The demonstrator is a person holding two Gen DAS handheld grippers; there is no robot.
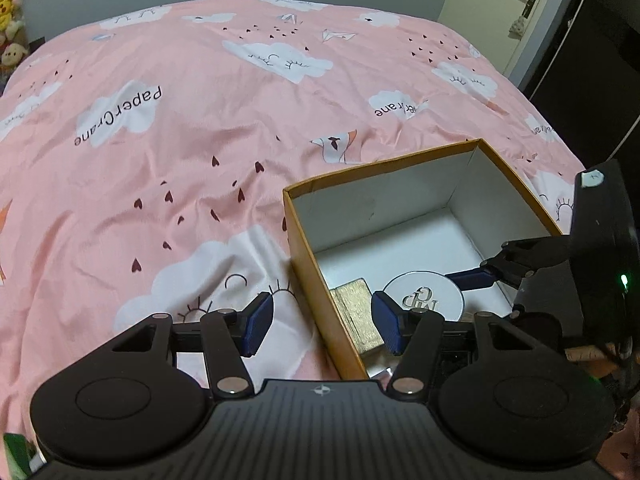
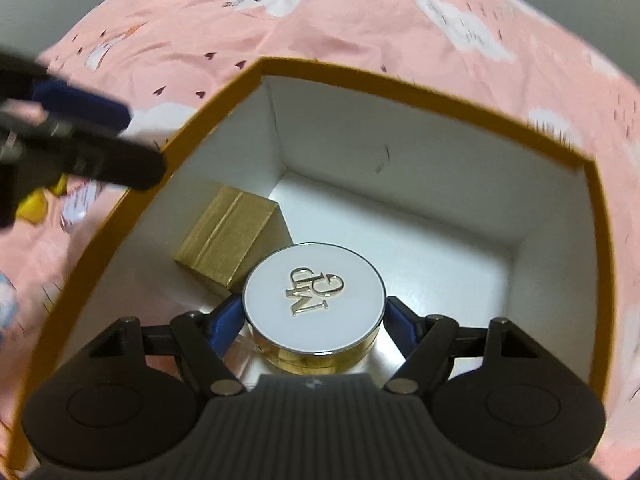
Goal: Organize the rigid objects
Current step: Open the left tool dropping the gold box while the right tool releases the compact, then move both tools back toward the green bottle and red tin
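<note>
An open orange box (image 1: 308,240) with a white inside lies on the pink bed; it also shows in the right wrist view (image 2: 440,96). Inside lie a small gold box (image 2: 228,236) (image 1: 356,308) and a round white-lidded jar (image 2: 314,300) (image 1: 424,292). My right gripper (image 2: 314,320) is down inside the box with its blue pads on both sides of the jar, shut on it. My left gripper (image 1: 324,320) is open and straddles the box's near-left wall, one finger outside and one inside.
The pink cloud-print bedspread (image 1: 180,160) fills the surroundings. A door (image 1: 520,12) and dark furniture stand at the far right. Plush toys (image 1: 10,20) sit at the far left. A yellow object (image 2: 36,204) lies on the bed left of the box.
</note>
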